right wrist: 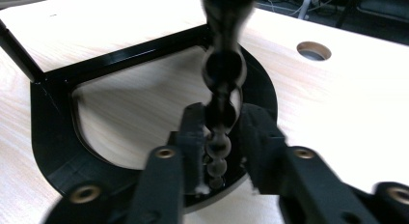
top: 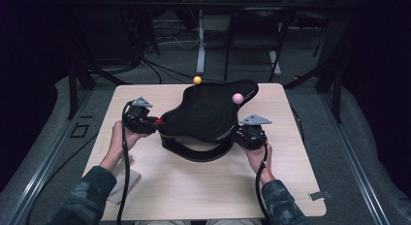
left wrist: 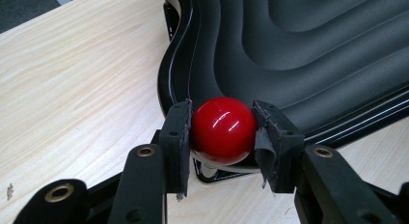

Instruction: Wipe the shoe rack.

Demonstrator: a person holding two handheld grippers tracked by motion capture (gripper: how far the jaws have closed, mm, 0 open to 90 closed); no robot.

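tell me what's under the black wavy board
A black curved base frame on the wooden table, bare tabletop visible through its opening in the right gripper view. From the high view, the board hides where board and frame join.

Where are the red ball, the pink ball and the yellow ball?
red ball [left wrist: 223, 130], left gripper view, on its shiny front.
pink ball [top: 237, 98], high view, on its middle.
yellow ball [top: 197, 80], high view, on its middle.
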